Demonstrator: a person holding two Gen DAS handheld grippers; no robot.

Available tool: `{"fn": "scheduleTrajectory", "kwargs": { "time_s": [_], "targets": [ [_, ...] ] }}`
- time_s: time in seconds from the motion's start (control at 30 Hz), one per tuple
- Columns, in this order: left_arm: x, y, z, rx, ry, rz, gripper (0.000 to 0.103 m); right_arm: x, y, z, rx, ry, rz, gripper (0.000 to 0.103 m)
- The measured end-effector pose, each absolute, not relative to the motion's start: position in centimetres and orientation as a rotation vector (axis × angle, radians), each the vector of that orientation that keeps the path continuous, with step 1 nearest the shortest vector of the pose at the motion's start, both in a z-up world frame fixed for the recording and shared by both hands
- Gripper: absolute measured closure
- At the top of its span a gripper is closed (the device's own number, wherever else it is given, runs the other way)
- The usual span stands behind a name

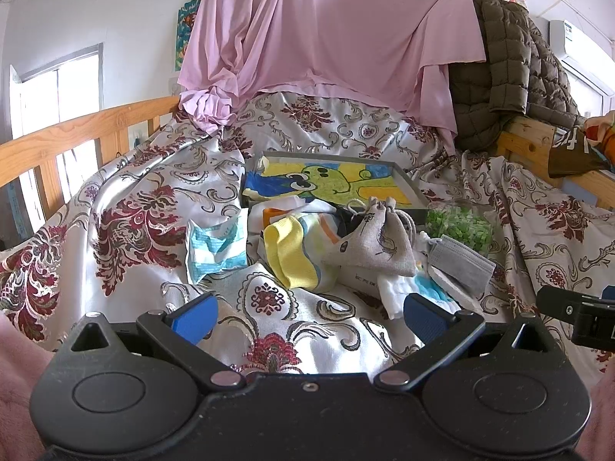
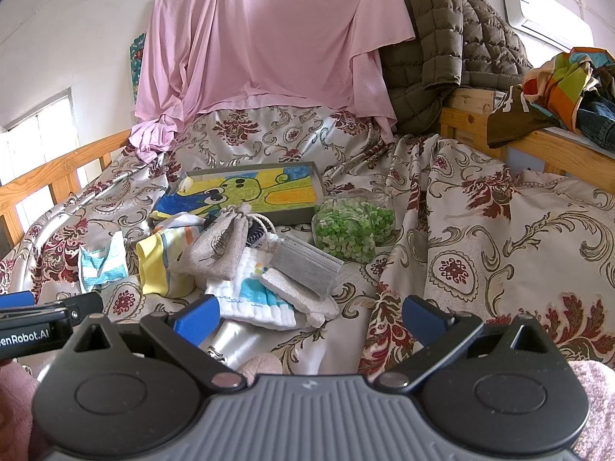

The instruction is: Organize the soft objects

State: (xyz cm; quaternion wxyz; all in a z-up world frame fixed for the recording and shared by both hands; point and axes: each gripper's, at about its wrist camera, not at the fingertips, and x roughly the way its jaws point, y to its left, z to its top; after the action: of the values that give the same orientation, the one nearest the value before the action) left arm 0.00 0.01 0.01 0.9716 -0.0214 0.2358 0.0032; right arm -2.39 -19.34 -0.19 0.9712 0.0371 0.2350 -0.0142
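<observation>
- a shallow grey tray lay on the floral bedspread, its floor covered by a bright cartoon picture in yellow, green and blue; the near edge of the tray was hidden under the pile of soft things.
- just to the right of the tray sat a clear container filled with small green pieces.
- the soft objects were heaped in front of the tray: a yellow-cuffed sock on the left, a grey drawstring pouch resting on top of it, a grey face mask leaning toward the green container, and a white cloth with blue print lying beneath the mask and pouch.
- a crumpled white-and-teal wrapper lay apart on the bedspread, left of the sock.
- the left gripper hung low over bare bedspread just short of the pile, its blue pads spread wide with nothing between them; the right-hand pad sat close to the white cloth's edge, contact unclear.
- the right gripper was likewise wide apart and empty, its left pad just over the near edge of the white cloth.
- a pink sheet and a quilted olive jacket were draped behind the bed.
</observation>
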Motion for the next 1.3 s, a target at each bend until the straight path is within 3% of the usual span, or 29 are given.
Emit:
{"fn": "scheduleTrajectory", "kwargs": {
  "time_s": [0.43, 0.73, 1.07, 1.3],
  "targets": [
    [0.6, 0.2, 0.3, -0.096, 0.504, -0.003, 0.001, -2.0, -19.6, 0.0, 0.094, 0.506, -0.036, 0.000],
    [6.0, 0.5, 0.7, -0.120, 0.561, -0.124, 0.001, 2.1, -23.5, 1.1, 0.197, 0.474, 0.037, 0.000],
    [13.9, -0.8, -3.6, -0.193, 0.729, -0.315, 0.001, 12.1, -23.9, -0.8, -0.061, 0.589, 0.166, 0.000],
    [16.4, -2.2, -6.1, -0.203, 0.780, -0.422, 0.001, 15.3, -24.0, -3.7, -0.058, 0.698, 0.247, 0.001]
  ]
}}
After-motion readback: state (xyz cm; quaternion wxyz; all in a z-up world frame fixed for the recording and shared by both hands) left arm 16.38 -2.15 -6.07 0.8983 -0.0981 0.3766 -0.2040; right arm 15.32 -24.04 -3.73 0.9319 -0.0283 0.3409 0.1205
